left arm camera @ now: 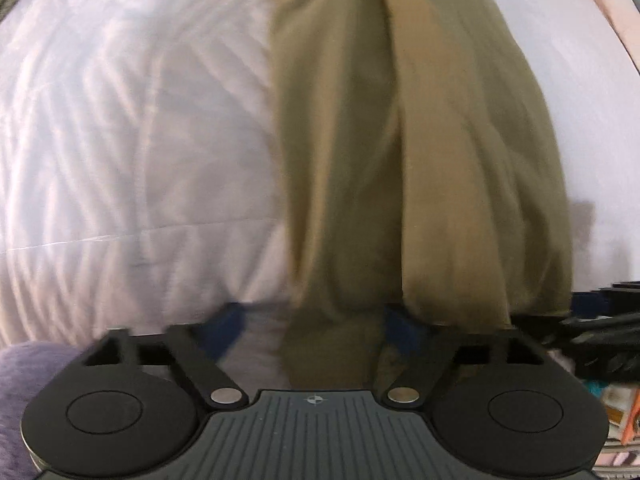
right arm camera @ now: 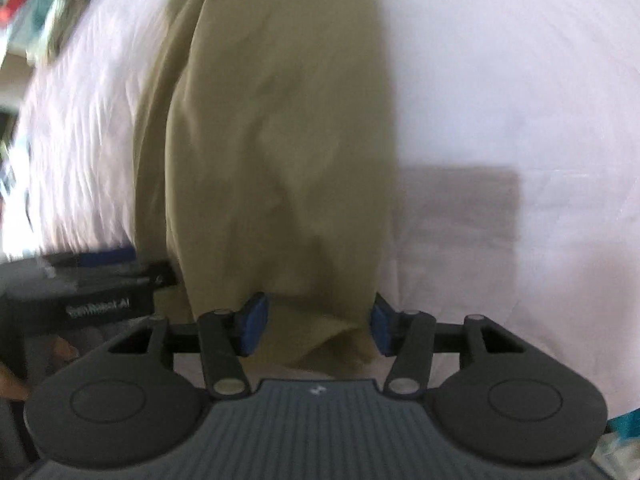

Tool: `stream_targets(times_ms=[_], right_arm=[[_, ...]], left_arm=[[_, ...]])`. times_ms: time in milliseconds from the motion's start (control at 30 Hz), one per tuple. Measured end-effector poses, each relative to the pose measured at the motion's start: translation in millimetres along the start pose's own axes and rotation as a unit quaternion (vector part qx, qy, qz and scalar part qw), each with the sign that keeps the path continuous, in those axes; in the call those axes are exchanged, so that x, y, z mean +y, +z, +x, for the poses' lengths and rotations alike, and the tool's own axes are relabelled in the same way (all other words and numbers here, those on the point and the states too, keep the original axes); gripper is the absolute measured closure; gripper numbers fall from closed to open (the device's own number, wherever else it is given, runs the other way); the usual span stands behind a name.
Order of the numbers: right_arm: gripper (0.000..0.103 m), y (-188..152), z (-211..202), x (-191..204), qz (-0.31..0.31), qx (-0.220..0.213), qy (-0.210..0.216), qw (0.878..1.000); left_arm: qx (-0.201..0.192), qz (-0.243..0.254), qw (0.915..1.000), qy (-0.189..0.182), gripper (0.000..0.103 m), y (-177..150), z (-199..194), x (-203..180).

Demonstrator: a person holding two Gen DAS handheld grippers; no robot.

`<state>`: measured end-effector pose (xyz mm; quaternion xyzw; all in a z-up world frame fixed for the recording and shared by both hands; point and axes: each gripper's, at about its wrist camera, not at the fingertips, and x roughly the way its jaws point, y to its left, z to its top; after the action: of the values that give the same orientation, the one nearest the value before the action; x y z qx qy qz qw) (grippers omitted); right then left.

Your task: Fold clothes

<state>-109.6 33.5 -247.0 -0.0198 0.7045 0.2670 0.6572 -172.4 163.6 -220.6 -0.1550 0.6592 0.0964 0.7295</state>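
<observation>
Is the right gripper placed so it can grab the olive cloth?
Probably yes. The right gripper stands open with the olive cloth hanging between its blue pads, and nothing blocks them.

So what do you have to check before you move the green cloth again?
1. Right gripper around the olive cloth: ok, the cloth lies between its wide-open jaws, not pinched.
2. Left gripper around the cloth: ok, the cloth sits between its jaws, which look open; that view is blurry.
3. Firm hold on the cloth: not ok, neither pair of jaws has closed on it.
4. Cloth lying flat: not ok, it is bunched in long folds.
5. White bedding beside the cloth: ok, it looks bare there.
6. Far end of the cloth: cannot tell, it runs out of both views.
</observation>
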Motion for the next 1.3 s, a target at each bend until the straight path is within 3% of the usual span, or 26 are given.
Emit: stream_targets(times_ms=[67,200,233,267,300,333,367,400,433,533,600,667,900,1000,1100,1300], right_arm=[[0.032,1.9,3.3,4.0,0.000,0.002,-0.005,1.000],[0.029,13.5,7.7,-1.1,0.027,0.014,-0.001,1.000],[0.030,12.5,6.8,-1.9,0.025,0.015,-0.002,1.000],[0.034,12.0,6.3,-1.7,0.021,0.017,-0.005,1.000],[0.038,13.4,7.7,4.4,0.007,0.020,-0.015,1.000],[0.051,14.6,8.7,9.5,-0.006,0.023,-0.024,0.999],[0.076,14.4,7.7,9.1,-0.016,0.026,-0.029,0.999],[0.090,14.1,6.7,8.8,-0.025,0.029,-0.035,0.999],[0.096,14.1,5.9,8.2,-0.032,0.032,-0.039,0.998],[0.096,17.6,6.8,8.8,-0.030,0.040,-0.036,0.998],[0.096,18.1,4.6,15.5,-0.042,0.038,-0.029,0.998],[0.096,17.0,-0.5,17.6,-0.039,0.032,-0.015,0.999],[0.096,24.0,-27.9,-3.3,0.015,0.024,0.044,0.999],[0.096,29.9,-40.1,-13.0,0.032,0.021,0.066,0.997],[0.096,39.9,-44.2,-4.8,0.011,0.007,0.067,0.998],[0.096,81.9,-89.0,10.9,-0.067,-0.084,0.058,0.993]], left_arm=[[0.014,0.015,0.9998,0.002,0.005,-2.6,4.5,-7.6],[0.013,0.003,0.9999,-0.008,0.006,-6.4,2.7,-8.5],[0.011,-0.009,0.9998,-0.013,0.008,-5.9,0.3,-5.6],[0.010,-0.022,0.9996,-0.015,0.018,-5.3,-2.7,-2.6],[0.008,-0.035,0.9992,-0.017,0.031,-5.2,-6.5,0.0],[0.007,-0.042,0.9988,-0.022,0.038,-5.7,-10.3,1.5],[0.007,-0.044,0.9986,-0.029,0.057,-6.2,-13.3,1.3],[0.010,-0.044,0.9982,-0.040,0.078,-6.2,-15.7,1.3],[0.016,-0.041,0.9978,-0.050,0.084,-6.0,-16.7,0.1],[0.020,-0.009,0.9990,-0.039,0.085,-8.3,-22.0,-4.2],[0.019,-0.020,0.9982,-0.053,0.095,-7.7,-24.9,-4.8],[0.021,-0.050,0.9950,-0.083,0.096,-6.0,-29.3,1.6],[0.032,-0.166,0.9696,-0.177,0.096,0.5,-45.9,29.7],[0.016,-0.145,0.9732,-0.177,0.096,11.2,-54.7,30.1],[-0.010,-0.137,0.9741,-0.180,0.096,29.1,-68.0,26.5],[-0.095,-0.094,0.9789,-0.154,0.096,69.4,-97.6,22.6]])
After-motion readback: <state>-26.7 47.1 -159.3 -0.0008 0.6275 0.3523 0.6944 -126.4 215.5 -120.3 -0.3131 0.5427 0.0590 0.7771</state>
